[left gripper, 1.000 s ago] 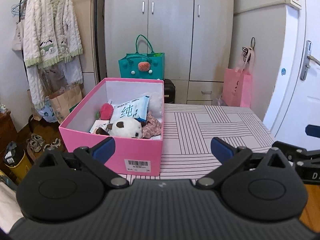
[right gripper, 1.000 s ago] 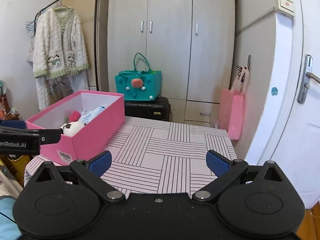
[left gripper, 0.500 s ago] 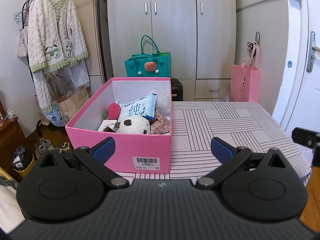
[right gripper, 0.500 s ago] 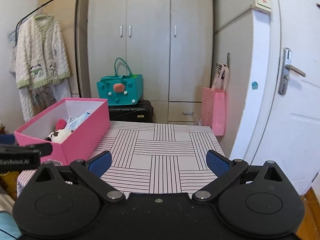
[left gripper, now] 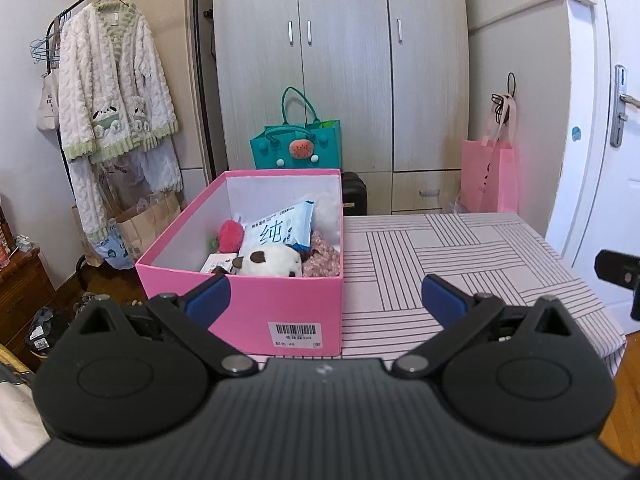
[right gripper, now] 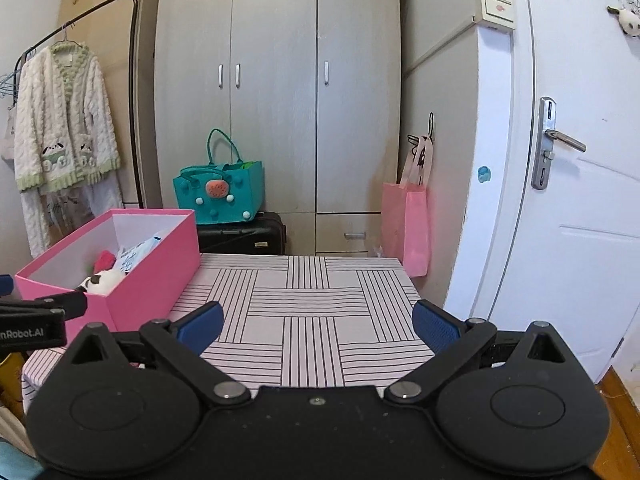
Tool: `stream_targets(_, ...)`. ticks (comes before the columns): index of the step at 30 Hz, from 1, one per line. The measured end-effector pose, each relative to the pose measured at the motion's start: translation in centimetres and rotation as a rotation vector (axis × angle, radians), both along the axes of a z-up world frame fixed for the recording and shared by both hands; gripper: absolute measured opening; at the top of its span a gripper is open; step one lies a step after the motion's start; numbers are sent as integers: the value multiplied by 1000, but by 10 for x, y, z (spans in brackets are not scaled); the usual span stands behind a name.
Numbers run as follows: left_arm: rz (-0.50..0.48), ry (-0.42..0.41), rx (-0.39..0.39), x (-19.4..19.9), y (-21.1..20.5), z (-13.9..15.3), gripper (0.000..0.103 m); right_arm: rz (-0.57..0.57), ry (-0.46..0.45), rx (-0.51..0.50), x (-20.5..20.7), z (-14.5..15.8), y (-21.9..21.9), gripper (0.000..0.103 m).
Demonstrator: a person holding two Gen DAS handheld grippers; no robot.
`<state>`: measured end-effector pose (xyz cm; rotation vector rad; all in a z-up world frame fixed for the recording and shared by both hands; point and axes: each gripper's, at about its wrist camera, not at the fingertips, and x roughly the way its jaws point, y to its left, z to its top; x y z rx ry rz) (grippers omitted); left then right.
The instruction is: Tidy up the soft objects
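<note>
An open pink box stands on the left of the striped table. It holds a white panda plush, a red plush, a blue-and-white tissue pack and a floral cloth. The box also shows in the right wrist view. My left gripper is open and empty, in front of the box's near wall. My right gripper is open and empty, above the table's near edge, to the right of the box.
A wardrobe stands behind the table, with a teal bag on a black suitcase. A pink bag hangs at the right by a white door. A clothes rack with a fleece jacket stands at the left.
Both grippers have drawn back and risen from the table, so the box and table look farther away. Both stay open and empty. The box's contents have not moved.
</note>
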<state>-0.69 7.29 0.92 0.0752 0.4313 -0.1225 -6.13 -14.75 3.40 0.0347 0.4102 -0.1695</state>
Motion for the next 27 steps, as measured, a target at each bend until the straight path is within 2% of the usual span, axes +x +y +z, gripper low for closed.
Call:
stream_targets(11, -2, -14, 6, -4, -1, -1, 103, -45, -26, -42, -11, -2, 2, 102)
stream_targets(21, -6, -2, 35, -6, -3, -3, 103, -51, -18, -56, -11, -2, 4, 102)
stream_targets(27, 8, -3, 26, -7, 0, -3, 103, -57, -14, -59, -11, -2, 6, 102)
